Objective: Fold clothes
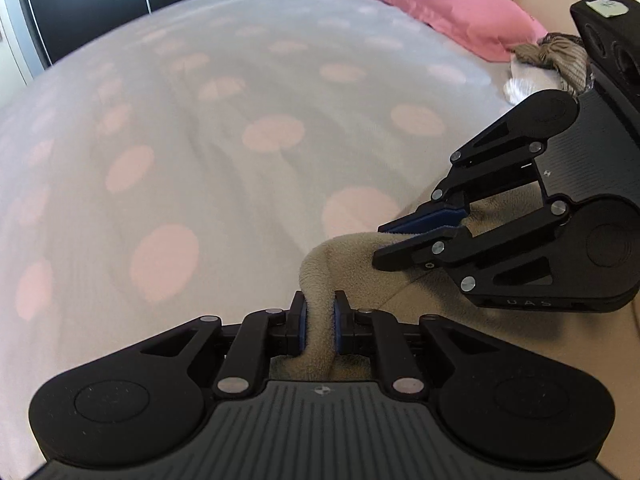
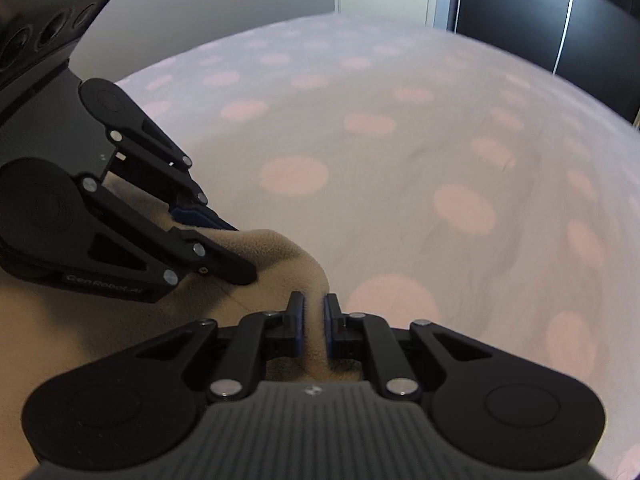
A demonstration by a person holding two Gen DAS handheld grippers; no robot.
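1. On the bed [image 1: 200, 128], whose white sheet carries pale pink dots, a beige fleece garment [image 1: 320, 256] lies at the near right edge, its fold lifted into a soft ridge.
2. The left gripper [image 1: 320, 326] has its jaws closed narrow on that ridge, the fleece pinched between the blue pads [image 1: 301, 328].
3. The right gripper [image 2: 313, 322] holds the same fold just beside it, jaws drawn in tight on the cloth; in the left wrist view it reaches in from the right [image 1: 404, 246].
4. At the far right a pink pillow [image 1: 432, 4] rests, with a small heap of grey and white clothes [image 1: 548, 64] touching its near end.
5. Dark cabinet doors [image 2: 560, 12] stand beyond the bed.
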